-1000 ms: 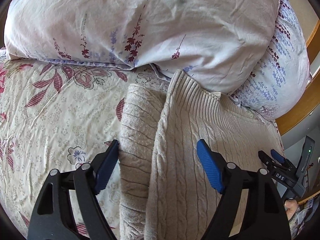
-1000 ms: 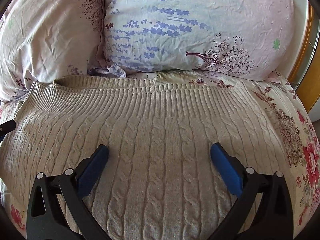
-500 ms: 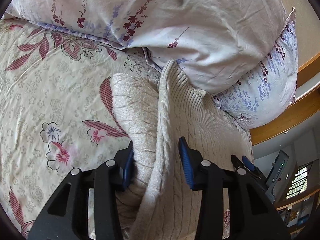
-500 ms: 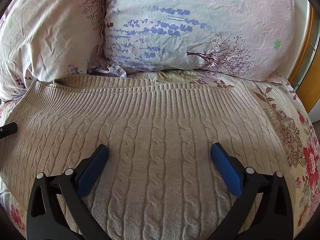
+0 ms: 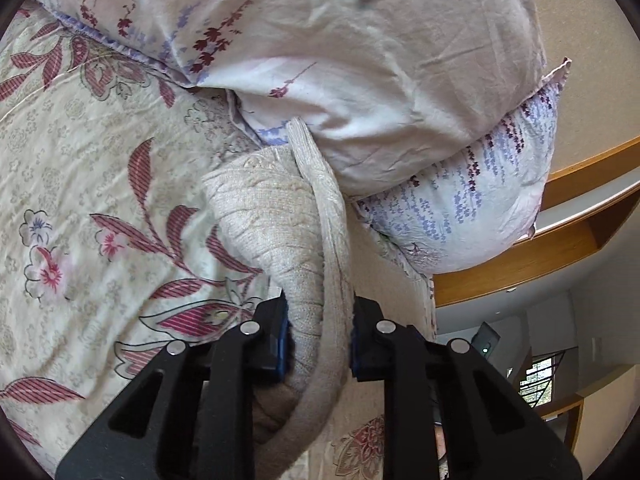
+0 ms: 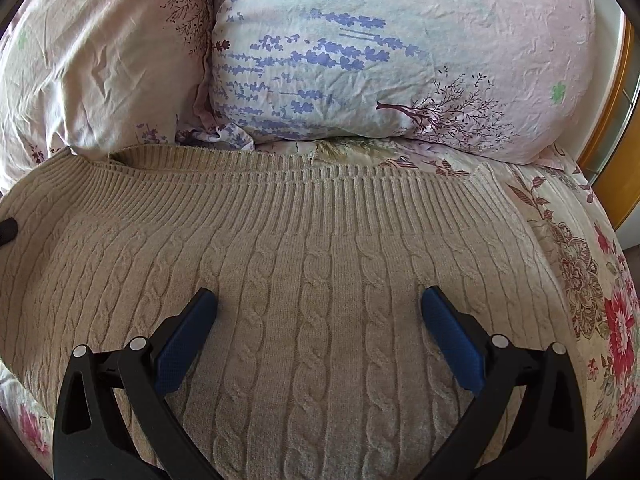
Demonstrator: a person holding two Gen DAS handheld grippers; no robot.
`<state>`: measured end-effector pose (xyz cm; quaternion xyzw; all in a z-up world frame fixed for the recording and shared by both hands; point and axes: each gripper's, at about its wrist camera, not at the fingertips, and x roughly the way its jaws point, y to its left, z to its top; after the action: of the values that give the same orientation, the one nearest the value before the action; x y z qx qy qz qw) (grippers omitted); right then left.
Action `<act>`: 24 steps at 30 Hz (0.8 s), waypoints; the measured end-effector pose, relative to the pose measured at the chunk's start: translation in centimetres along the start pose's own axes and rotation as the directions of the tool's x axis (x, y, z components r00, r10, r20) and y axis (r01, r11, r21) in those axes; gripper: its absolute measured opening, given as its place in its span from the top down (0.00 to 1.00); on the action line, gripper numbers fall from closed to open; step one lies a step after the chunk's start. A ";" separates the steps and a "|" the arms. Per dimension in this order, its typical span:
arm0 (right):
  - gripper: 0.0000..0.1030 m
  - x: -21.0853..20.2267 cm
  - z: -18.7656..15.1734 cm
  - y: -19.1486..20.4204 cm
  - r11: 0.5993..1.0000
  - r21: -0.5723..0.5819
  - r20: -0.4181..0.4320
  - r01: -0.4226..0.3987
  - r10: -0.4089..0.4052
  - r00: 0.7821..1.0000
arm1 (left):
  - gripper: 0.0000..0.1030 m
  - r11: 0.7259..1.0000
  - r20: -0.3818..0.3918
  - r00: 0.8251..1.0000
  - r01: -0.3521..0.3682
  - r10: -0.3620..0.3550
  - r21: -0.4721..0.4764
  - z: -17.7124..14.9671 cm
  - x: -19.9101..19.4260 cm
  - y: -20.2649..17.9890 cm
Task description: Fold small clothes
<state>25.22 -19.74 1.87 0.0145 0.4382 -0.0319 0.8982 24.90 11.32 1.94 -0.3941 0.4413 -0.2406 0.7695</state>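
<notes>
The sweater (image 6: 312, 280) is beige w/ twisty cable knit and a ribbed band along its far edge. It lies spread flat on the bed (image 6: 592, 280), on a cream sheet w/ red flowers, and its ribbed edge is just in front of two pillows. One pillow is pinkish (image 6: 100, 60), the other has purple sprigs (image 6: 360, 52).

In the left wrist view, the sweater's left side is bunched up into a thick roll w/ a thin edge (image 5: 328, 216) standing up beside it. That edge runs back to the pinkish pillow (image 5: 340, 52).

The left hand-held gripper (image 5: 318, 338) points a bit down & is tipped to one side. Its jaws are closing, now narrow, and the blue pads (image 5: 282, 338) press on the bunched sweater from both sides.

The right hand-held gripper (image 6: 318, 336) points down more steeply at the middle of the sweater. Its jaws are wide apart, w/ nothing pinched between them. The blue pads (image 6: 184, 344) sit just over the knit; can't tell if they touch it.
</notes>
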 end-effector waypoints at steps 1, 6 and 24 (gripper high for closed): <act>0.01 0.0 0.0 0.1 1.000 -0.008 -0.001 0.002 -0.002 1.000 | 0.80 1.000 0.002 1.000 0.019 -0.019 0.004 -0.1 0.0 -0.7; 0.01 0.0 -0.1 0.2 1.000 -0.031 0.002 0.001 0.000 1.000 | 0.80 0.991 -0.002 0.991 0.134 -0.134 0.011 -1.0 0.6 -4.3; 0.01 -0.2 -0.1 -0.1 0.998 -0.058 -0.006 -0.021 0.021 1.000 | 0.80 0.963 -0.103 0.959 0.268 -0.264 0.025 -3.8 8.2 -12.0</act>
<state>25.01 -19.85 1.98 -0.0071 0.4410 -0.0097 0.8974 25.42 -2.97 6.59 -0.4226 0.4173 -0.3696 0.7146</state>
